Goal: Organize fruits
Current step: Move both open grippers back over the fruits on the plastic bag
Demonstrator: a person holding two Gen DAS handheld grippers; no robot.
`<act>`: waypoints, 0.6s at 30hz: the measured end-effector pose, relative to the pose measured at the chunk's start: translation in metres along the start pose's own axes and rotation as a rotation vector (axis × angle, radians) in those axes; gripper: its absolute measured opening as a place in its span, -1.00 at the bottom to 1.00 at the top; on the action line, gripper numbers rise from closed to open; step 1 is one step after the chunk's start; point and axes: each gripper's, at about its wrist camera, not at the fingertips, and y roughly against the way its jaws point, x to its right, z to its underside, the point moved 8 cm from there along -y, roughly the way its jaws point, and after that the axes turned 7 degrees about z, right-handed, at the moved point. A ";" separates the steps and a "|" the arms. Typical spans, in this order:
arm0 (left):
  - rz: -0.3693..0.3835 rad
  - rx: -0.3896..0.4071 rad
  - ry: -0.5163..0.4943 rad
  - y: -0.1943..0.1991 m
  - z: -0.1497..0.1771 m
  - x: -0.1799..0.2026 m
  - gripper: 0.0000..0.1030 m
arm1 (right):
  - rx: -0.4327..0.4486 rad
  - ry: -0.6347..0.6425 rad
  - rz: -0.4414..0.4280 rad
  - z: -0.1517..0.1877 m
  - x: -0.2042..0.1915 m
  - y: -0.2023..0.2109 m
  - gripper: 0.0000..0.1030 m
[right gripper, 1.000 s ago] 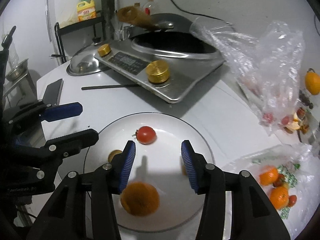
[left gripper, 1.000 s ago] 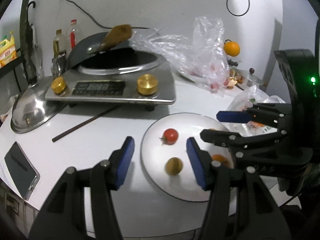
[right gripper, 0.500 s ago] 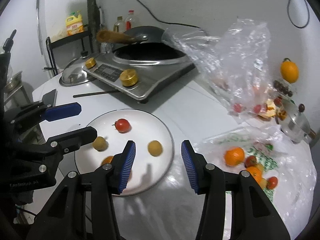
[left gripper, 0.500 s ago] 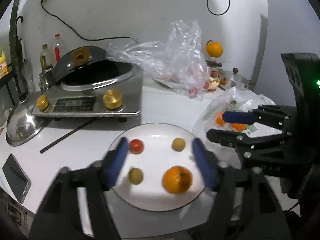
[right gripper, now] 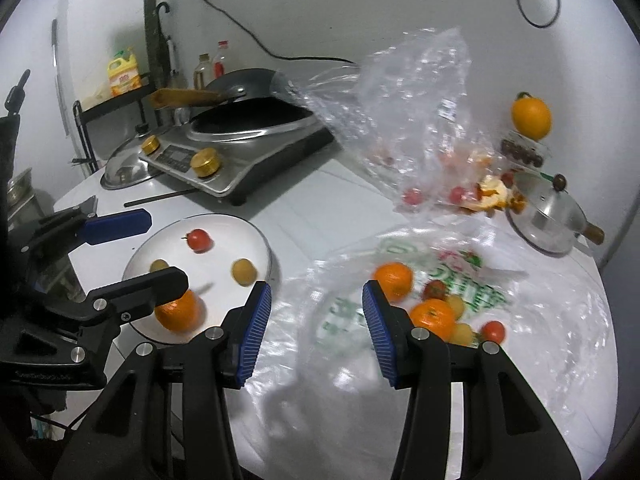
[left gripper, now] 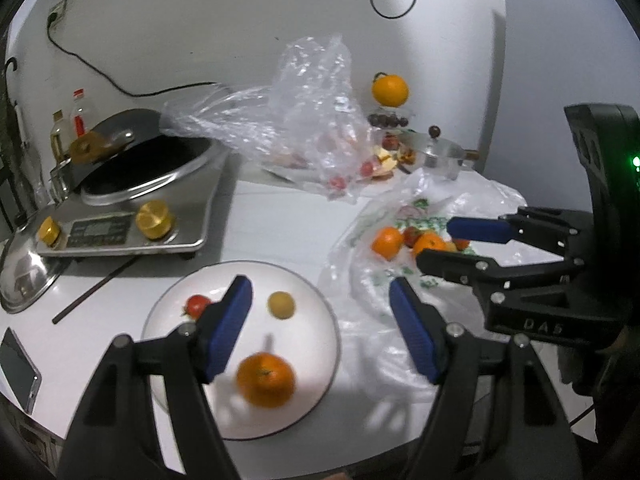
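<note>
A round orange tangerine [left gripper: 265,379] lies on the white round plate [left gripper: 320,320] with a red cherry tomato [left gripper: 197,305] and a small yellow fruit [left gripper: 281,305]. More fruit sits in the printed clear plastic bag [right gripper: 520,320] on the white worktop [left gripper: 280,232]. The left hand-held gripper [left gripper: 320,328] has just been opening and holds nothing; the right hand-held gripper [right gripper: 316,330] is released, empty.

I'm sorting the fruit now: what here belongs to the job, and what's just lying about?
Job:
- white plate with an orange, a cherry tomato and two small yellow fruits
- printed bag with loose fruit

Lying about:
- cooker with wok
- metal lid
- chopstick
- clear bag
- small pot
</note>
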 end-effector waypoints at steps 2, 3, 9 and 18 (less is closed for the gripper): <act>0.010 -0.010 -0.010 -0.005 -0.001 0.009 0.41 | 0.005 -0.011 0.007 0.002 0.011 0.002 -0.02; 0.013 -0.015 -0.016 -0.007 -0.001 0.014 0.41 | 0.005 -0.018 0.012 0.004 0.016 0.003 -0.02; 0.026 -0.032 -0.043 -0.018 -0.006 0.037 0.41 | 0.007 -0.061 0.033 0.014 0.047 0.005 -0.02; 0.040 -0.072 -0.060 -0.045 -0.009 0.065 0.41 | -0.005 -0.121 0.069 0.033 0.096 0.007 -0.02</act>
